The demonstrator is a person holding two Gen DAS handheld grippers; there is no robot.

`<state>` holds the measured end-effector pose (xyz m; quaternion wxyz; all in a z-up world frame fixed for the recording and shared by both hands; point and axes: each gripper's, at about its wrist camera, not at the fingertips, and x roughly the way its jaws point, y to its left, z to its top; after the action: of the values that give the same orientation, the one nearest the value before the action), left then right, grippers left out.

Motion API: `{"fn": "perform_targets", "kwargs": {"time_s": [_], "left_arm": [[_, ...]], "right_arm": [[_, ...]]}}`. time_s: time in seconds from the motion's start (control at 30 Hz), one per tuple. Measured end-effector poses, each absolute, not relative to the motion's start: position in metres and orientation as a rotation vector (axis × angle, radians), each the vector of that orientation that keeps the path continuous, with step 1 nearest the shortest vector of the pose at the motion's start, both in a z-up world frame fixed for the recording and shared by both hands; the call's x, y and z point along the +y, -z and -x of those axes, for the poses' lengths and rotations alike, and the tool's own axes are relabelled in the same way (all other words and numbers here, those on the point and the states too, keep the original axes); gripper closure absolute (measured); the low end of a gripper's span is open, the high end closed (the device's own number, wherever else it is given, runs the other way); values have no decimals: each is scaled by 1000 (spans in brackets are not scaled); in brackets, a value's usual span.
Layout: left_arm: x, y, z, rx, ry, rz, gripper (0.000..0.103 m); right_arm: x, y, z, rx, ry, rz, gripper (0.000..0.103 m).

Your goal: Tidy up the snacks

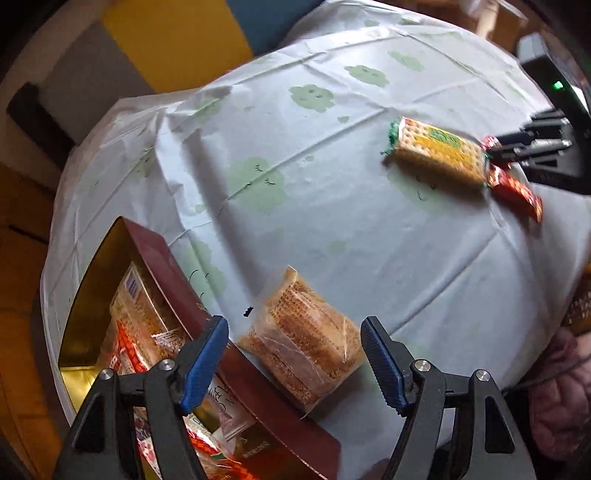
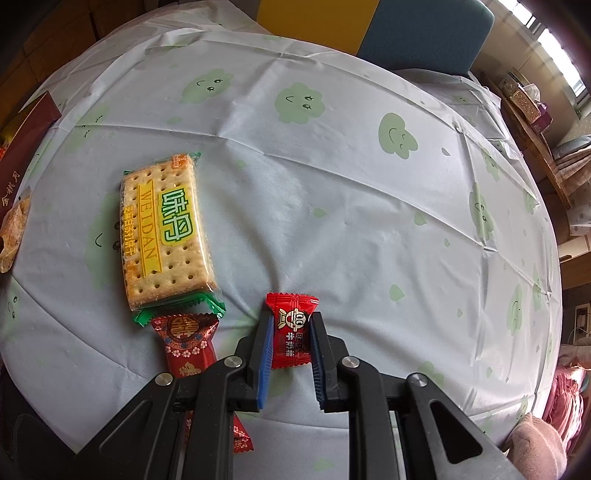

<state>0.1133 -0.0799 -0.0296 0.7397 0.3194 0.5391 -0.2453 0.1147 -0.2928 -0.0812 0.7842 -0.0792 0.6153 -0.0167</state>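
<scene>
My left gripper [image 1: 293,363] stands open above a clear packet of brown wafers [image 1: 303,347], which lies on the cloth between its blue pads [image 1: 205,362] without touching them. The packet leans against the rim of a dark red box [image 1: 166,266] with a gold inside and several snacks in it. My right gripper [image 2: 291,321] is shut on a small red candy [image 2: 291,306] and points down at the table. To its left lie a long red packet [image 2: 188,339] and a yellow-and-green cracker packet [image 2: 166,236]. The left wrist view shows the cracker packet [image 1: 436,155] at the far right.
The round table wears a pale cloth [image 2: 351,184] printed with green cloud faces. A yellow and a blue chair back [image 2: 424,29] stand at its far edge. A pink sleeve [image 2: 535,443] shows at the lower right. The red box [image 2: 26,147] sits at the left edge.
</scene>
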Motion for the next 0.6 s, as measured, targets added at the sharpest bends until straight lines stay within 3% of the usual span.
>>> {"fn": "perform_targets", "kwargs": {"time_s": [0.17, 0.53, 0.6], "left_arm": [[-83, 33, -105, 1164, 676, -891, 13], [-91, 68, -115, 1259, 728, -1035, 12], [-90, 66, -118, 1256, 755, -1004, 18]], "right_arm": [[-292, 81, -115, 1330, 39, 174, 84], [-292, 81, -115, 1330, 42, 171, 84], [-292, 81, -115, 1329, 41, 171, 84]]}}
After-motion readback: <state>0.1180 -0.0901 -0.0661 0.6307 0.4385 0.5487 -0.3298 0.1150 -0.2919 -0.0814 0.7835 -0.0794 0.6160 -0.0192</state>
